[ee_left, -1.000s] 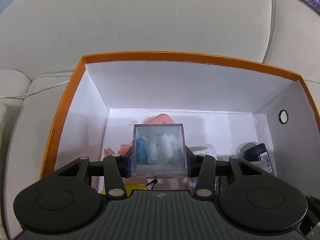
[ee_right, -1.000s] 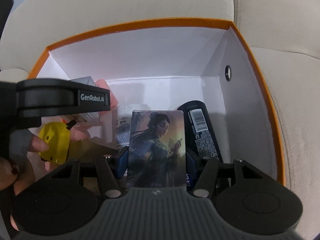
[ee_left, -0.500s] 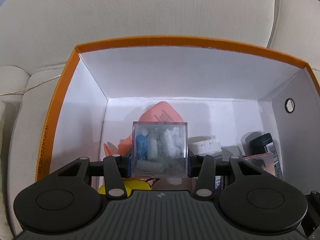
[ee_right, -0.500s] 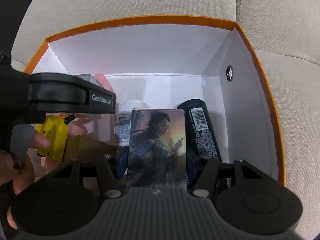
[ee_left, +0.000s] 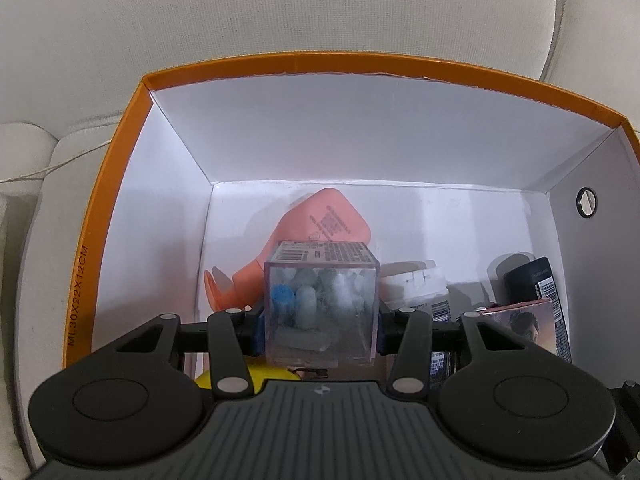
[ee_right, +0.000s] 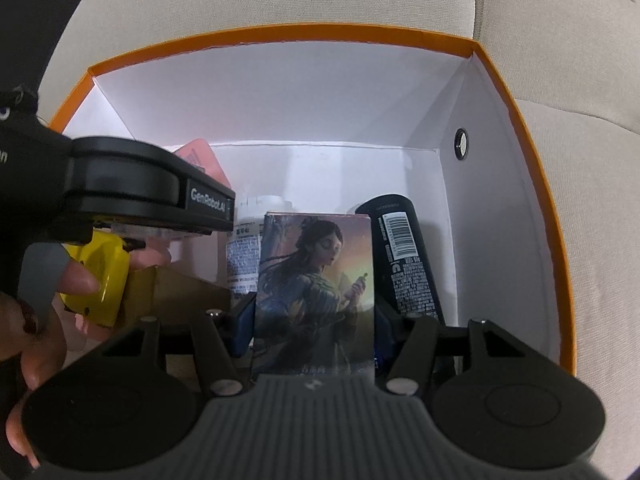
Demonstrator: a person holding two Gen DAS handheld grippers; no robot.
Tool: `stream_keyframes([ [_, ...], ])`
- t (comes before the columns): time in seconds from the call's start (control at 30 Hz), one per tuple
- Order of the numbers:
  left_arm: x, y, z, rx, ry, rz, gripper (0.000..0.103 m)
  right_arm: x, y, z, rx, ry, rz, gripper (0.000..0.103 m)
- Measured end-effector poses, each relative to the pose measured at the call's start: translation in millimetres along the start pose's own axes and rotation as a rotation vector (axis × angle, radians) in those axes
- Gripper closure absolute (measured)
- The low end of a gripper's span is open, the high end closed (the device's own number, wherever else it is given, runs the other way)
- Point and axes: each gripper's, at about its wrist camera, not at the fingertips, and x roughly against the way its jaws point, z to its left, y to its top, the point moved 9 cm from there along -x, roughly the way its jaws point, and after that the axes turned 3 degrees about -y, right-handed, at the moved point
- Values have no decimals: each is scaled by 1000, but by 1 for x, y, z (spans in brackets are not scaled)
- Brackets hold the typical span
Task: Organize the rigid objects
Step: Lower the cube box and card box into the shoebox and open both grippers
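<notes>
While the clear cube [ee_left: 320, 312] and card box [ee_right: 316, 296] are pinched flat-sided by the left gripper [ee_left: 320, 322] and right gripper [ee_right: 314, 330] above the orange box's [ee_left: 360, 62] near edge, both are judged light, stiff and slippery.

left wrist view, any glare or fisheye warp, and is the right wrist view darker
Left wrist view: the orange box rim bows strongly, and soft glare whitens its floor behind the clear cube. Right wrist view: dimmer, the left gripper shadowing its left side.

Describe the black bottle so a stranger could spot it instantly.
Find the orange-rimmed white box on the beige sofa. By its right wall, beside the illustrated card box, lies the black bottle. It alone is dark and cylindrical, with a white barcode.
</notes>
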Motion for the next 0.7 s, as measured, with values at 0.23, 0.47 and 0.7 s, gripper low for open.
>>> stream_keyframes([
  [0.23, 2, 1, -1, -2, -5, -19, 45, -1, -1, 1, 6, -8, -1, 40],
  [0.47, 4, 2, 1, -1, -11, -37, 37, -1, -1, 0, 11, -14, -3, 37],
  [0.7, 14, 2, 2, 9, -8, -54, 33, 5, 2, -1, 17, -15, -24, 32],
])
